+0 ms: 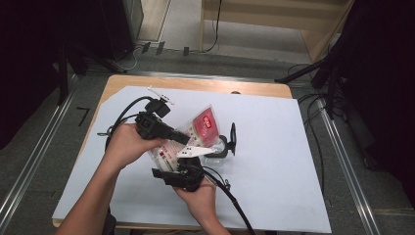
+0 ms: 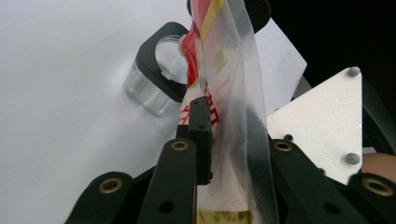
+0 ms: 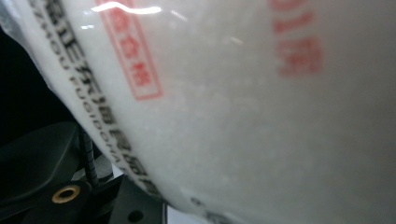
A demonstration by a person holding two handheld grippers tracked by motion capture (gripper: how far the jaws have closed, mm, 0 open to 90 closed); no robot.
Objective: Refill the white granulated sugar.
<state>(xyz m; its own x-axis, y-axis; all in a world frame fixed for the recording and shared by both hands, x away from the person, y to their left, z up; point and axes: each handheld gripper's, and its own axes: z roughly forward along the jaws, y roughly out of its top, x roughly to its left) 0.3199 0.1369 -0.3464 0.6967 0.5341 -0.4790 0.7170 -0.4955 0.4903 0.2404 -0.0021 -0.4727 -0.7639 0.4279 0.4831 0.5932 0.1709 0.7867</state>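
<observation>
A clear plastic bag (image 1: 203,125) of white grains, with a red label and red print, is held above the table's middle. My left gripper (image 1: 185,139) comes in from the left and is shut on the bag's thin clear edge (image 2: 233,93). My right gripper (image 1: 188,161) is just below the bag, its grey three-cornered plate (image 2: 322,126) facing up. In the right gripper view the bag (image 3: 243,102) presses close against the camera and hides the jaw tips. Beside the bag, a small clear tub (image 2: 149,88) with a black rim rests on the table.
A white sheet (image 1: 274,147) covers the wooden table. The tub (image 1: 221,148) has a black lid (image 1: 233,138) standing up at its right. Cables trail from both grippers toward the table's left and front edges. Dark stands flank the table.
</observation>
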